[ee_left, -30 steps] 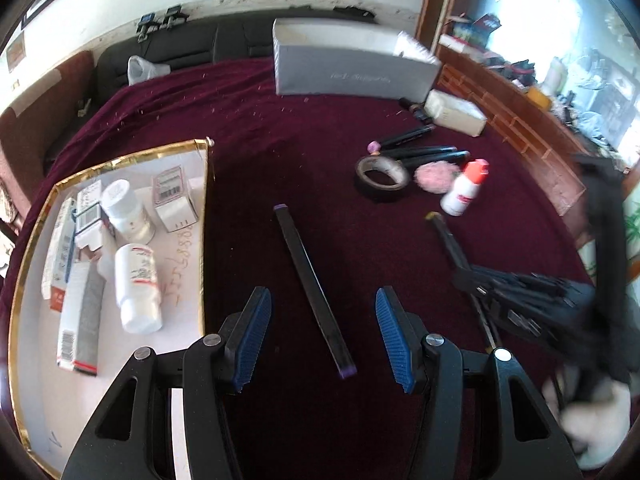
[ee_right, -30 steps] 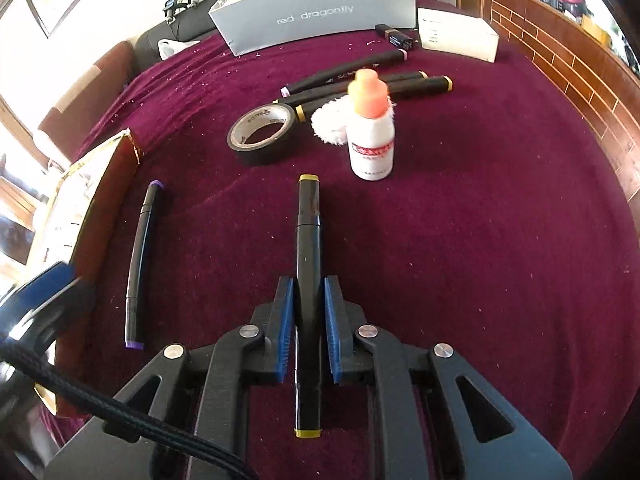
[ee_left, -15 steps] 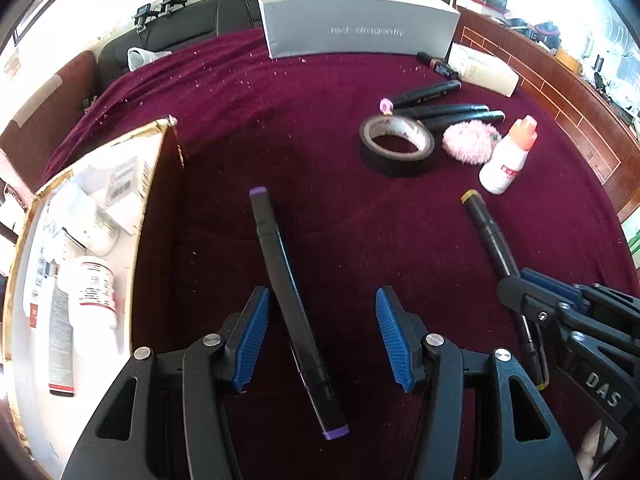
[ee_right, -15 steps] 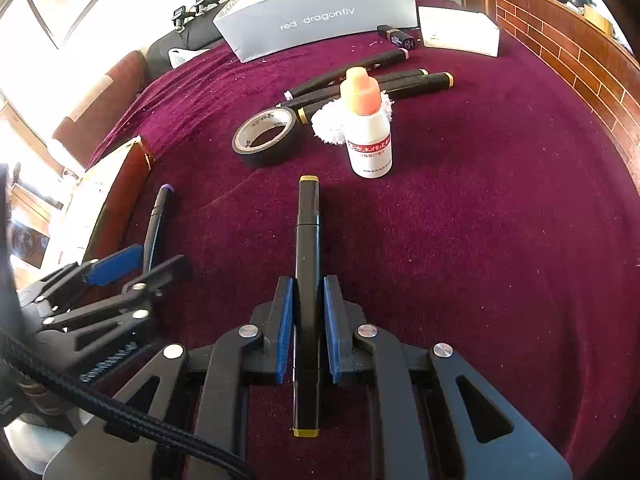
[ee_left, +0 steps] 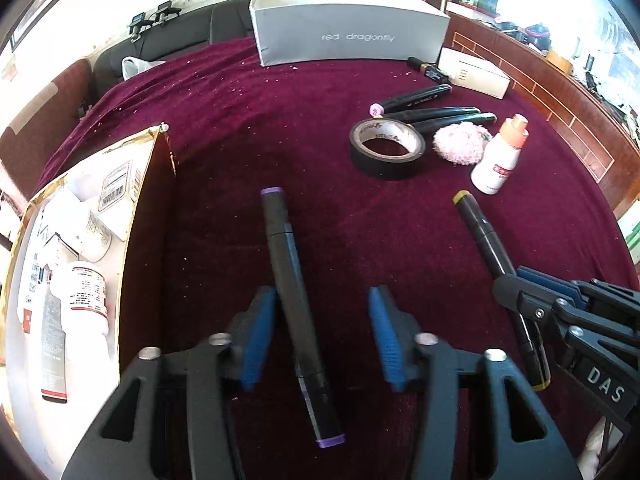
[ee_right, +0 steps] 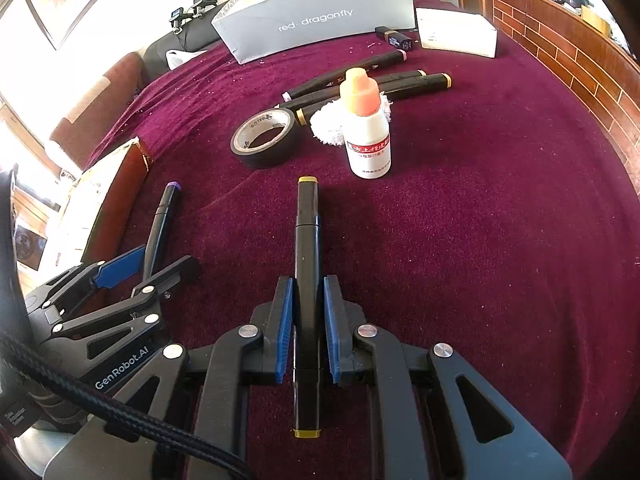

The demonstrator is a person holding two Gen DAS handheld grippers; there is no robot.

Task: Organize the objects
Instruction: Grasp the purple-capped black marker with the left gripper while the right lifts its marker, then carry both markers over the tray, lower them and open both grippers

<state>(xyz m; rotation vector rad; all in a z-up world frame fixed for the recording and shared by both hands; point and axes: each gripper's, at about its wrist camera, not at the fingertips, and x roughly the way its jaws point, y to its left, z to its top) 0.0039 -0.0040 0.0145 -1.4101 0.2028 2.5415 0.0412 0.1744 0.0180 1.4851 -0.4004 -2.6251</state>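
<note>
So my left gripper has slid in around the purple-capped marker, jaws wide at 6 o'clock, while my right gripper stays clamped on the yellow-capped marker, ready to grab.

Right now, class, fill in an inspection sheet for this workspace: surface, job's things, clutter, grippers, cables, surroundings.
Surface: maroon cloth, speckled with pale crumbs.
Job's things: purple-capped marker lying between the open left gripper pads; yellow-capped marker clamped in the right gripper.
Clutter: black tape roll, white bottle, three markers, pink puff, gold-edged tray of medicine packs.
Cables: braided cable beside the right gripper.
Surroundings: grey box, dark sofa, brick-patterned ledge.
</note>
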